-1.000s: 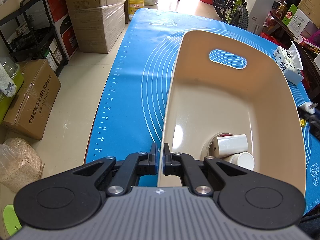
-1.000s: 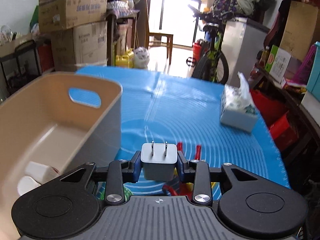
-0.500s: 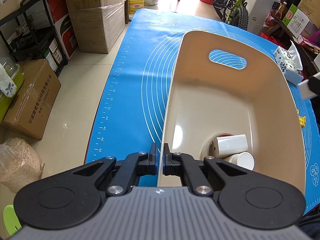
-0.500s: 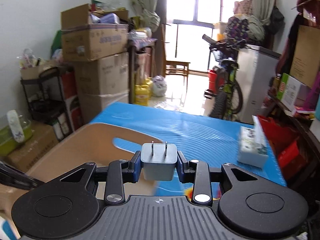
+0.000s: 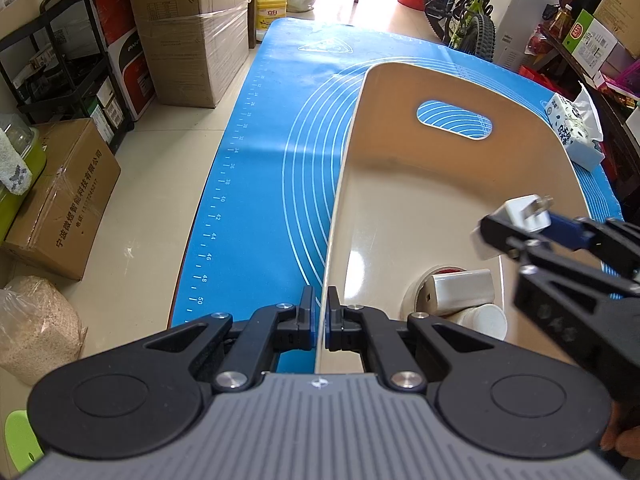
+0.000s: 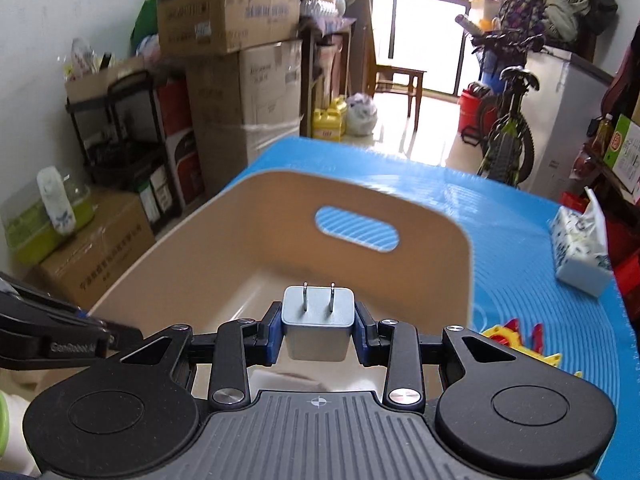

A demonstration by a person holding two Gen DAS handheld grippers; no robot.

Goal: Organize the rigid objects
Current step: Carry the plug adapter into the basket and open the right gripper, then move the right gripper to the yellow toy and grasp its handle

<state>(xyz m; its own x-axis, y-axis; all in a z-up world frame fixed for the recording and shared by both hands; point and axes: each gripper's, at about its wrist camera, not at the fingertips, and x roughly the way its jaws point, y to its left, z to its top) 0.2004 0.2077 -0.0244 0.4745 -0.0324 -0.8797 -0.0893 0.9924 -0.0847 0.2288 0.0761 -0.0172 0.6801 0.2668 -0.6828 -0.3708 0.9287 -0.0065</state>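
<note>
The left gripper [image 5: 320, 322] is clenched on the near left rim of a beige bin [image 5: 400, 184], one finger outside the wall and one inside. The bin stands on a blue mat [image 5: 272, 152] that covers the desk, its long left wall running parallel to the mat's left edge, and its far wall has an oval handle hole.

The right gripper [image 6: 318, 330] grasps a white plug adapter [image 6: 318, 326] by its sides, the two metal prongs pointing up and forward. In the left wrist view the adapter [image 5: 520, 216] hangs in the air over the right side of the bin, above the rim and clear of the bottom.

At the near end of the bin's floor lie a white rectangular block [image 5: 460, 288] and, touching it on the near side, a white cup [image 5: 486, 320] on its side.

A tissue pack [image 6: 580, 252] sits near the right edge of the mat, well apart from the bin. Red and yellow toy pieces [image 6: 520, 340] lie on the mat just right of the bin's near end.
</note>
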